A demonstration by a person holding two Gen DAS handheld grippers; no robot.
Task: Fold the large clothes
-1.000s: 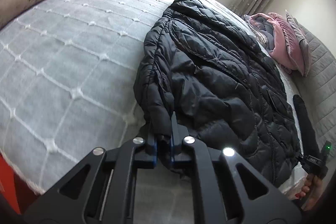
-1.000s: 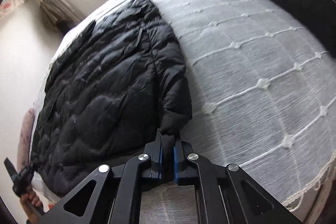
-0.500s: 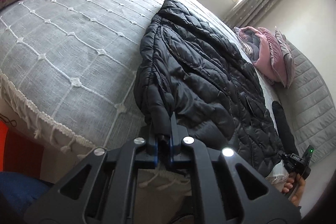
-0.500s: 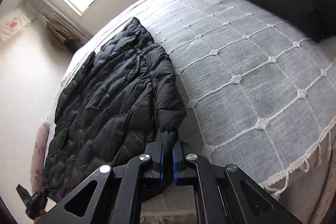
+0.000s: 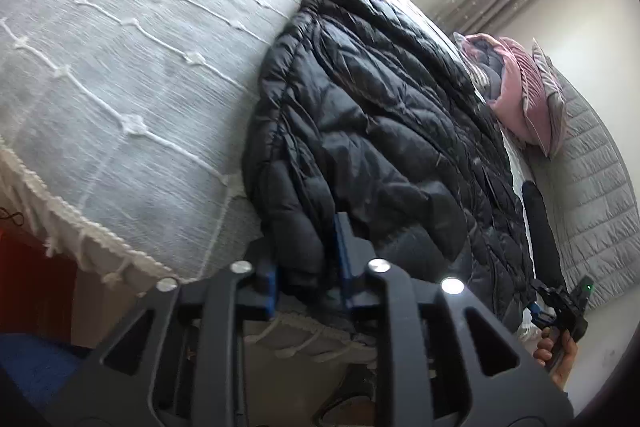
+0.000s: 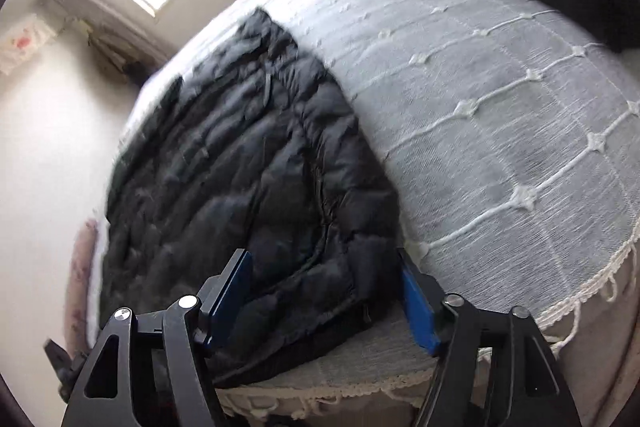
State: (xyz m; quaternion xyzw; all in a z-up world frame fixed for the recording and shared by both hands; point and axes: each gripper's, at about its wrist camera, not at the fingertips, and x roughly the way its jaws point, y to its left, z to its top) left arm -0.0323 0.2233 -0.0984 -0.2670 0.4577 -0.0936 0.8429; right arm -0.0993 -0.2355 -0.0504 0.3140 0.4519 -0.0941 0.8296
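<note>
A black quilted puffer jacket (image 5: 372, 115) lies spread flat on the bed's white tufted coverlet (image 5: 132, 67), running from the frame's middle toward the window at the upper right. At the bottom of the left wrist view, the left hand-held gripper (image 5: 306, 263) stands partly open with a sleeve cuff loose between its blue pads. In the right wrist view the right hand-held gripper (image 6: 326, 291) is spread wide, its pads either side of the other cuff (image 6: 340, 247) without pinching it. Pink cushions (image 5: 524, 95) sit at right.
</note>
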